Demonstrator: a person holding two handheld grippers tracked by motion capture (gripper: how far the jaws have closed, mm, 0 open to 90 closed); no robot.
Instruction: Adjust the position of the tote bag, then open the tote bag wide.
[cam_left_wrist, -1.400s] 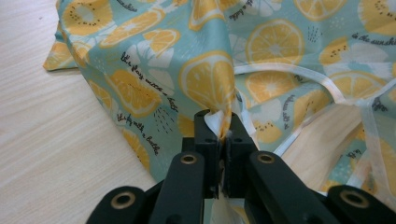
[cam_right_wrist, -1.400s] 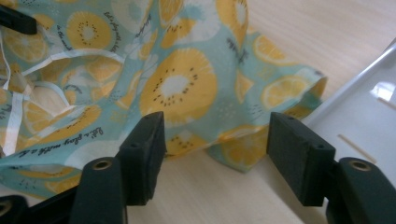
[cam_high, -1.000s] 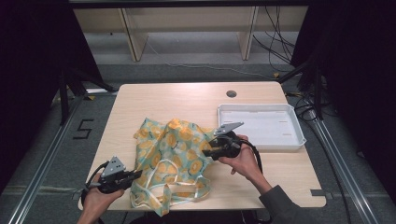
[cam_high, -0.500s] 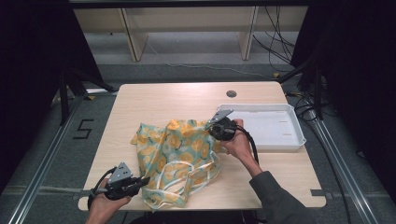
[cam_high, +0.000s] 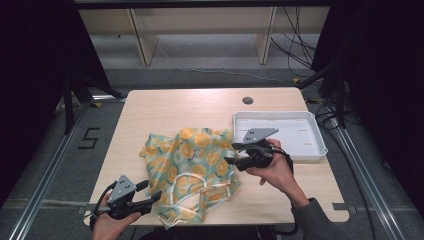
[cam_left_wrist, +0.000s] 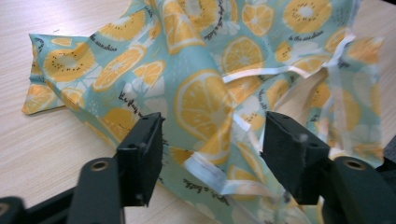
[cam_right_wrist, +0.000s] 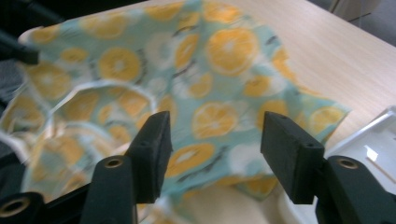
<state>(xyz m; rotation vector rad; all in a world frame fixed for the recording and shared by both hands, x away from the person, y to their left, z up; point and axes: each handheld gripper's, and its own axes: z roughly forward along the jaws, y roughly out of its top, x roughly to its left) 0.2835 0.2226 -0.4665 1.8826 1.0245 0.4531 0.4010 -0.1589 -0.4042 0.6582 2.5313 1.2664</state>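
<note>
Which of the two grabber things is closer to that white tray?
The right gripper. It hovers over the cloth just beside the tray's near left corner. The left gripper is at the table's front edge, across the cloth.

Left tongs (cam_high: 155, 196) low near table edge, jaws just opened. Right tongs (cam_high: 231, 153) raised, jaws just opened.

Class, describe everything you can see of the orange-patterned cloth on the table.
The cloth is thin, soft-looking fabric, pale teal, printed with orange slices and small black script, with white edging and white straps. It lies crumpled and partly spread on the wooden table, left of the white tray, its near end at the table's front edge. The left gripper has a fold and white hem between its open jaws; the right gripper stands open above it.
</note>
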